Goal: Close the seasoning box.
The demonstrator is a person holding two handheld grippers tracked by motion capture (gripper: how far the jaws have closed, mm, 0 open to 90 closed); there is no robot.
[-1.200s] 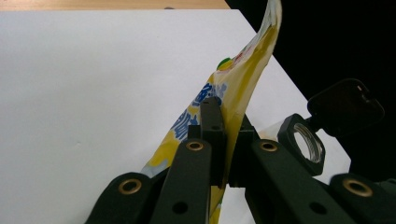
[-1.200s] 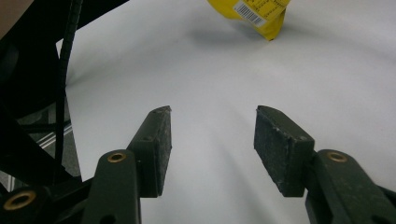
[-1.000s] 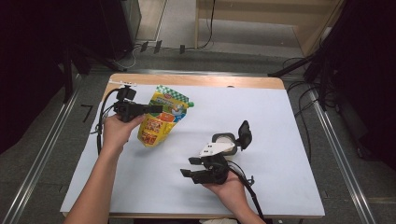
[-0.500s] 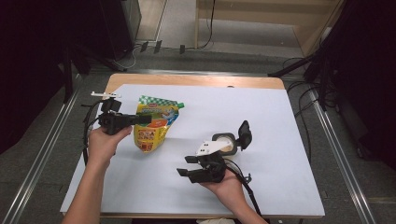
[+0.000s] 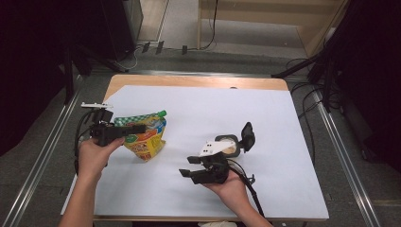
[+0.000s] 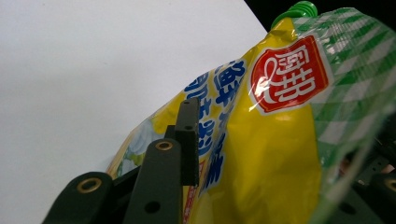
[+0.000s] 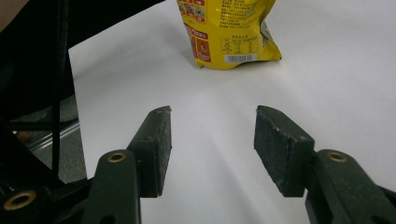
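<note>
From the high view I see the pouch (image 5: 144, 138) standing near the left edge of the table (image 5: 265, 113), its green cap toward the far side, and my left gripper (image 5: 137, 128) sits level across its upper part, held in my left hand (image 5: 94, 153). The jaws there have just been opening. My right gripper (image 5: 187, 166) lies low toward the near edge, right of the middle, cradled in my right hand (image 5: 231, 184), its jaws aimed left at the pouch and well apart from it. In the left gripper view the pouch (image 6: 275, 135) is between my jaws; one black jaw stands against its yellow face at the left, the other is barely seen behind the clear green-checked top at the right, so I cannot tell whether the pads press on it. In the right gripper view my jaws stand apart with bare white table (image 7: 327, 60) between them, and the pouch (image 7: 226, 28) stands farther off at the top.
</note>
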